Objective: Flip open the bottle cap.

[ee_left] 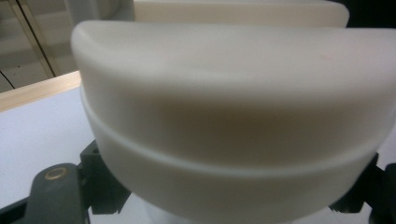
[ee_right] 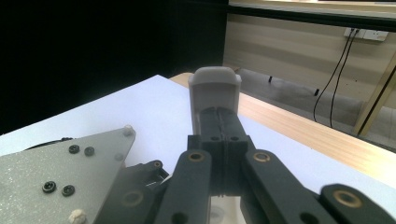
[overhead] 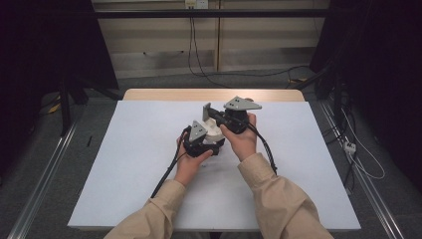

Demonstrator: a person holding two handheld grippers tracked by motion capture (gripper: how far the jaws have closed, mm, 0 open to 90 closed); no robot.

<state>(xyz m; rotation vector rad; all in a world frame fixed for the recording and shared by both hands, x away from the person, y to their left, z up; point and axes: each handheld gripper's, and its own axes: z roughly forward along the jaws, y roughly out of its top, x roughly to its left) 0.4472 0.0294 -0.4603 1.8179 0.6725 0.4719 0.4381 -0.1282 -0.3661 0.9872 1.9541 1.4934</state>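
Cream body (ee_left: 233, 116), rounded, with a seam line running round it, sits hard against the lens in the left gripper view. Black linkages stand out past both of its lower corners.

- We read the left gripper (overhead: 206, 143) as holding this cream body across a wide jaw span. The contact itself is hidden by the body.
- From the high view the cream body (overhead: 215, 130) is about mid-sheet on the white sheet (overhead: 139, 149). We cannot tell whether it is lifted or resting.
- Left hand (overhead: 189, 164) is just on the person's side of the cream body. Right hand (overhead: 244, 142) is beside it, on its right.
- Right gripper (overhead: 219, 118) lies just beyond the cream body and points leftward across its far side.
- In the right gripper view the right gripper (ee_right: 219, 116) has its jaws pressed together, seam visible. A pale flap (ee_right: 215, 86) stands upright at the tips.
- We judge the jaws are nipping that flap, though the pinched edge is hidden.
- Pale flap (overhead: 206, 109) rises at the cream body's far-left edge with its long axis upright. We cannot confirm whether it is joined to the body.

Relation that matters: both grippers are on the one object, left low and near, right high and far. We judge that any pull would run away from the cream body along the right gripper's own axis, with the left bracing.
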